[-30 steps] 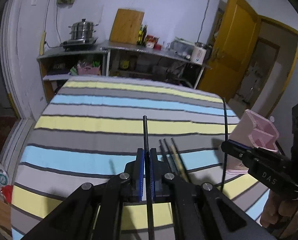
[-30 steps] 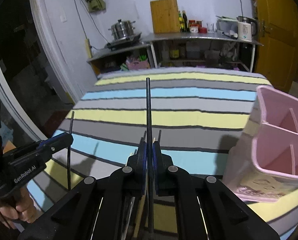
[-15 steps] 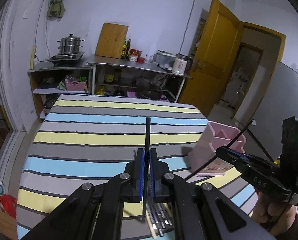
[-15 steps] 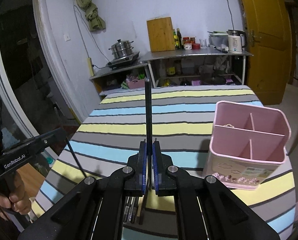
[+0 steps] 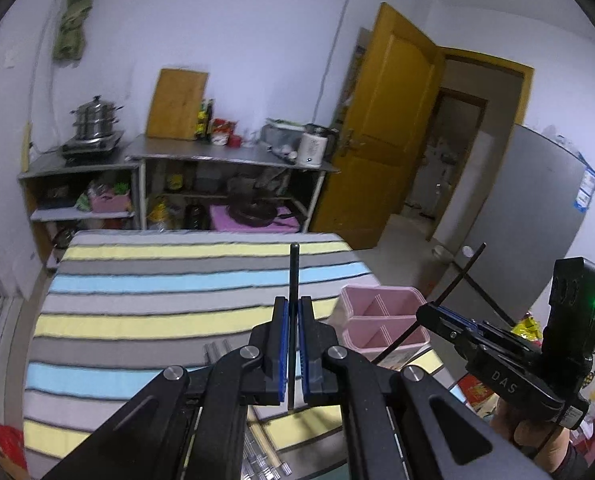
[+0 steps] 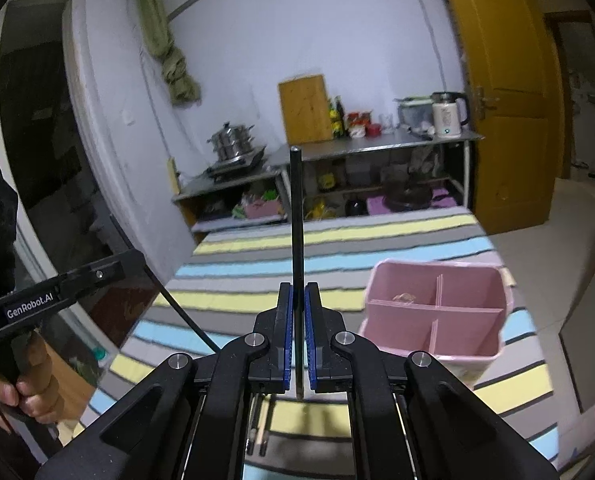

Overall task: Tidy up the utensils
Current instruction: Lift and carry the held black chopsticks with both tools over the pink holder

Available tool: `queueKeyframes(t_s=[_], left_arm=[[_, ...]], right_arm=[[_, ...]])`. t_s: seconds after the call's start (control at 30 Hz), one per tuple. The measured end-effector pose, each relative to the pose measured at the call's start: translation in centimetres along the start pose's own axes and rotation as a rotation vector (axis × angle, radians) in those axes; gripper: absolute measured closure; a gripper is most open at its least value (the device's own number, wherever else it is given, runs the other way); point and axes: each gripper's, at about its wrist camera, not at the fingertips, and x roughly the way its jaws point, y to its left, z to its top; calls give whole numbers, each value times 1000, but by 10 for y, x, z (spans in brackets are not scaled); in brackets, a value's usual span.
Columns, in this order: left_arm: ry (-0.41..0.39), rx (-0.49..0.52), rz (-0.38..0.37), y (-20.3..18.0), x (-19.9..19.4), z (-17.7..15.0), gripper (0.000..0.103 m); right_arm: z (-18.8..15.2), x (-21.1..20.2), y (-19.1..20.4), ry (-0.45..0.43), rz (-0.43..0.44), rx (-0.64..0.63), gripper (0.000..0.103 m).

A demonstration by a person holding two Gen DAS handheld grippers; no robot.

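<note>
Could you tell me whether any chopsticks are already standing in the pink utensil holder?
No, the pink utensil holder shows only bare compartments between its dividers.

left gripper (image 6: 109, 268) side label: I read "GenRobot.AI", white on black, seen from the right wrist view
right gripper (image 5: 427, 312) body: I read "DAS", pale letters on black, seen from the left wrist view
sticker on grey fridge (image 5: 537, 216): blue and white, print too small for me
pink utensil holder (image 6: 437, 312) front: printed label, can't read it
</note>
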Motion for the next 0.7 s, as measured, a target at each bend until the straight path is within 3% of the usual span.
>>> queueKeyframes(t_s=[0.37, 0.7], left_arm=[[-59, 36, -114, -58, 33, 44, 99], [8, 18, -140, -62, 102, 34, 99]], right_arm=[[37, -46, -50, -154, -93, 83, 97], [30, -19, -84, -127, -122, 145, 97]])
